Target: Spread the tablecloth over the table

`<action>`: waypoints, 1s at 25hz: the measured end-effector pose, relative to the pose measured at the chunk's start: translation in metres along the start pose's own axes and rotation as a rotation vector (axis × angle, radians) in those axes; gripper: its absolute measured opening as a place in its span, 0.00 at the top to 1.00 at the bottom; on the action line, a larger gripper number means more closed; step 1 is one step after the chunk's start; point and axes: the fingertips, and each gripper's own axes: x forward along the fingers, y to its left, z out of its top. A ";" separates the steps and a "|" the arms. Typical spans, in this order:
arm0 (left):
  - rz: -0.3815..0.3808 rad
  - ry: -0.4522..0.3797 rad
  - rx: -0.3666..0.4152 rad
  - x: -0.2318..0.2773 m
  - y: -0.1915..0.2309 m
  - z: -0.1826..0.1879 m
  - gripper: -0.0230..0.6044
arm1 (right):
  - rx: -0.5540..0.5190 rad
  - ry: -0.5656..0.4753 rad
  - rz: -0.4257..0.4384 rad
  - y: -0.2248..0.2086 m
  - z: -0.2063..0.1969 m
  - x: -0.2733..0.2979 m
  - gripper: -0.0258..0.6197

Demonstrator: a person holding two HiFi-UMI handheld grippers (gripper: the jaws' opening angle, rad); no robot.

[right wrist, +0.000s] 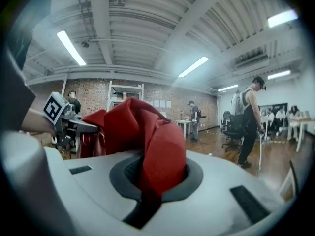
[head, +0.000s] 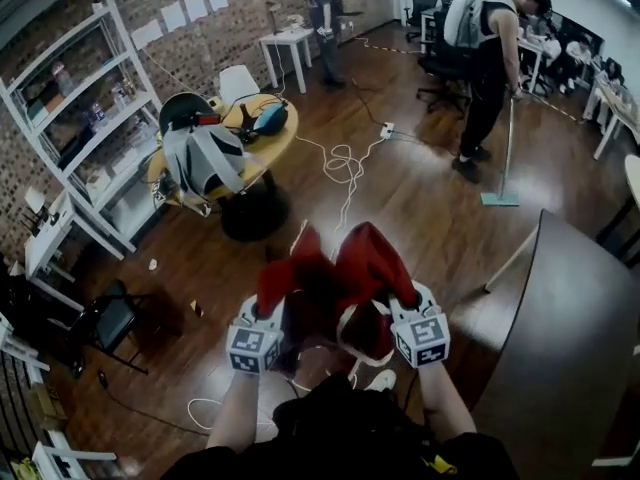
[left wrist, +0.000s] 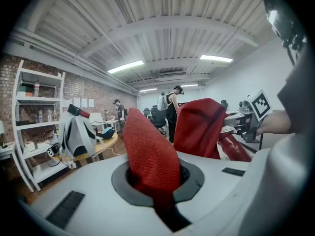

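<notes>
Both tongs are gripping cloth: the left tongs (head: 274, 303) and the right tongs (head: 402, 298) are each clamped shut on a bunched fold of the red tablecloth (head: 335, 268), side by side low in the middle of the head view. In the left gripper view the red weave rises out of the dark slot between the closed jaws at lower centre, and the other tongs show at the right of the frame with more cloth draped over them. The right gripper view mirrors this, with a thick red fold pinched at lower centre. The tablecloth hangs as a crumpled bundle between the two tongs, held in the air above the wooden floor (head: 420, 218). It is to the left of the dark bench (head: 570, 338) that fills the lower right of the head view, and it does not touch it. Toward the upper left stands a round yellow bench (head: 275, 151) carrying what seems to be a grey backpack (head: 205, 158), with a white shelf (head: 95, 118) against the brick wall behind it. A white cable (head: 345, 163) loops across the floor near the centre. At the upper right a person with a mop (head: 492, 68) stands on the floor, and a second person (head: 322, 18) stands at the top of the frame.
</notes>
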 end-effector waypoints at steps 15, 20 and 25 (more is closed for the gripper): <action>-0.486 -0.099 0.059 0.350 -0.180 0.115 0.94 | 0.019 0.023 -0.492 -0.313 0.002 -0.046 0.91; -0.682 -0.149 0.066 0.465 -0.241 0.159 0.94 | 0.053 0.062 -0.710 -0.415 0.009 -0.066 0.91; -0.896 -0.258 0.112 0.543 -0.303 0.234 0.94 | 0.008 0.047 -0.929 -0.485 0.062 -0.097 0.91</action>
